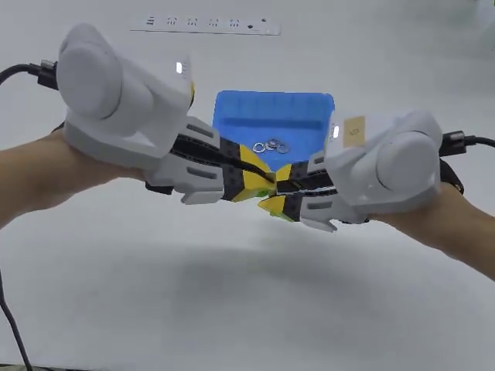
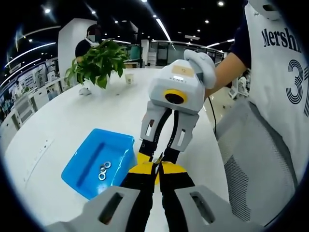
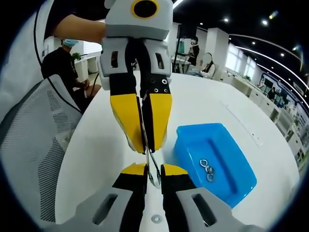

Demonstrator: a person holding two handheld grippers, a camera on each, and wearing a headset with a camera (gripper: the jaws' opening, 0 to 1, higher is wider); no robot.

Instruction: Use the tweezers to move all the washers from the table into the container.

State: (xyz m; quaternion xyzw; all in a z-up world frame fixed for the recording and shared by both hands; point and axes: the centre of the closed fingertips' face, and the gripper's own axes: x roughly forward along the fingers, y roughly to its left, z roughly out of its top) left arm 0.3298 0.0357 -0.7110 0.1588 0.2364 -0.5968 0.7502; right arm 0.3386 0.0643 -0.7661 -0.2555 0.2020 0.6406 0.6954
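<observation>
Head view first: my two claws meet tip to tip over the white table (image 1: pixel 232 294), left gripper (image 1: pixel 259 179) coming in from the left and right gripper (image 1: pixel 285 189) from the right. Their yellow tips are practically touching. Just behind that meeting point is the blue container (image 1: pixel 271 116), and three washers (image 1: pixel 271 145) are lying bunched together near its front edge. Further back there's a long thin strip with markings (image 1: pixel 205 25), well apart from everything else.

The right gripper view tells me the most. My left claw's yellow jaws are pressed together on the tweezers (image 3: pixel 153 169), which poke out of them as a thin metal sliver and run straight down into the gap between my right claw's jaws. Those right jaws sit close on either side of the tweezers' end, but honestly I can't tell if they're actually pinching it or just flanking it. One loose washer (image 3: pixel 156 219) lies on the table right below my right jaws, apart from the container. A mesh chair (image 3: pixel 29 145) is off to the side.

Left gripper view has the same face-off from the other end, with the container beside my jaws and a potted plant (image 2: pixel 96 60) at the far end of the table.
</observation>
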